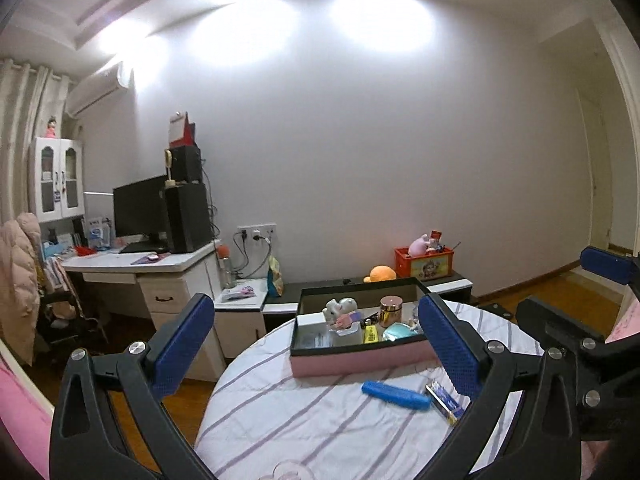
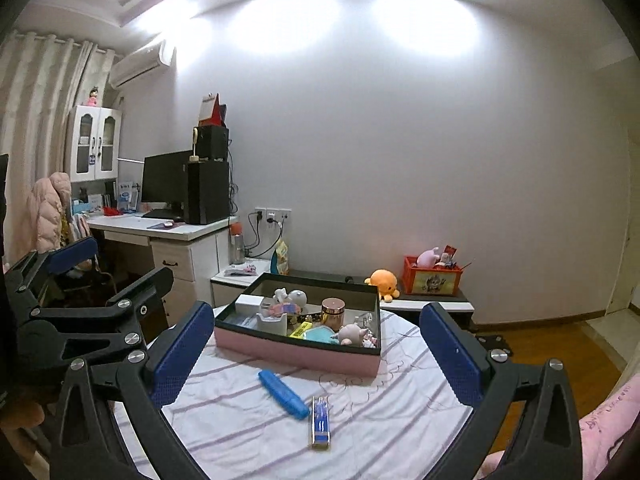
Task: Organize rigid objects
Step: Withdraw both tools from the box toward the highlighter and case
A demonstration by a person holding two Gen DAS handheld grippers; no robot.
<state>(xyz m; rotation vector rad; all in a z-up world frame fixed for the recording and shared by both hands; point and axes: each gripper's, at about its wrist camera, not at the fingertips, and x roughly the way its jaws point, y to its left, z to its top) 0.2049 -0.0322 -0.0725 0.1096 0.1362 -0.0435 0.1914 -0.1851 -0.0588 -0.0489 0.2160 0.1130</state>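
Note:
A pink box with a black rim (image 1: 362, 358) (image 2: 296, 350) stands on a round table under a striped cloth (image 1: 304, 416) (image 2: 248, 424). It holds a copper jar (image 1: 390, 310) (image 2: 333, 312), small figurines, a yellow item and a teal item. In front of it lie a blue case (image 1: 396, 396) (image 2: 284, 394) and a slim blue and gold box (image 1: 445, 398) (image 2: 321, 422). My left gripper (image 1: 316, 344) is open and empty above the table. My right gripper (image 2: 316, 350) is open and empty, to the right of the left one.
A white desk (image 1: 136, 266) with a monitor and speakers stands at the left. A low cabinet (image 1: 448, 286) behind the table carries an orange plush toy (image 2: 384, 282) and a red crate of toys (image 2: 432, 278). Wooden floor (image 2: 552, 344) lies to the right.

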